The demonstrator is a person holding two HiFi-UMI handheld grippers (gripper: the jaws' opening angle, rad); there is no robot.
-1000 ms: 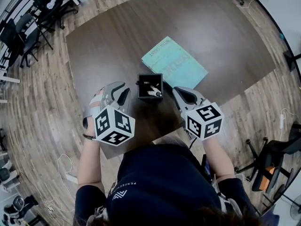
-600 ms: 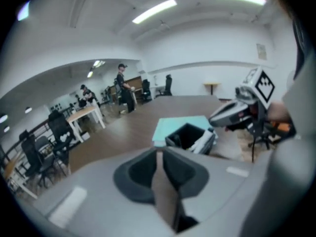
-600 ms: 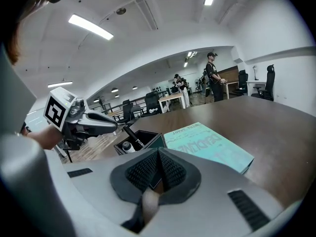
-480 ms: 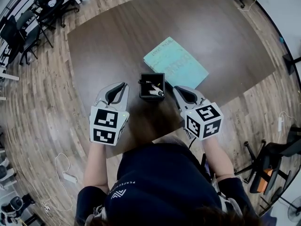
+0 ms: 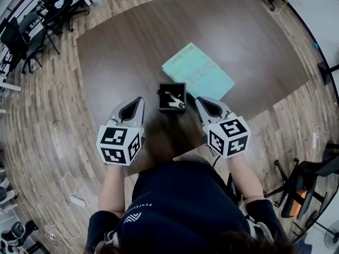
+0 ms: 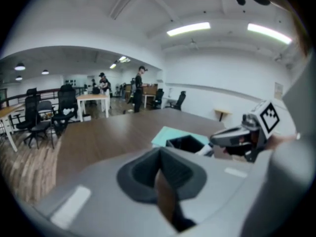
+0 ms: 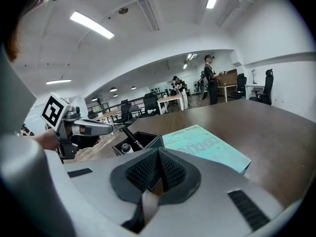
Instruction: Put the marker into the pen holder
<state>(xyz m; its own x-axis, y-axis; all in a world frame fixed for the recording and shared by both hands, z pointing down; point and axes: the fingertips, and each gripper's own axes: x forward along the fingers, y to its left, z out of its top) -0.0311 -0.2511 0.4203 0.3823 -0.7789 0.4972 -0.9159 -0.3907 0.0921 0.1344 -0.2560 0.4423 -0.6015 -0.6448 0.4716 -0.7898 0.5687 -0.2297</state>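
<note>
At lower left of the head view, the left claw [image 5: 137, 100] has just clenched shut, empty, over the dark wooden table [image 5: 122, 52]. At centre, one black square pen holder [image 5: 161, 100] contains two markers: a white marker [image 5: 172, 104] and a black marker [image 5: 166, 93]. One teal book [image 5: 197, 72] lies just behind it. The right claw [image 5: 201, 100] is clenched, empty.

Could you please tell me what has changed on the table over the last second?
The left gripper has rolled upright beside the pen holder, and its jaws have just been closing, with nothing between them. Nothing was picked up or let go. The right gripper, shut and empty, the marker in the holder, and the teal book stayed put.
</note>
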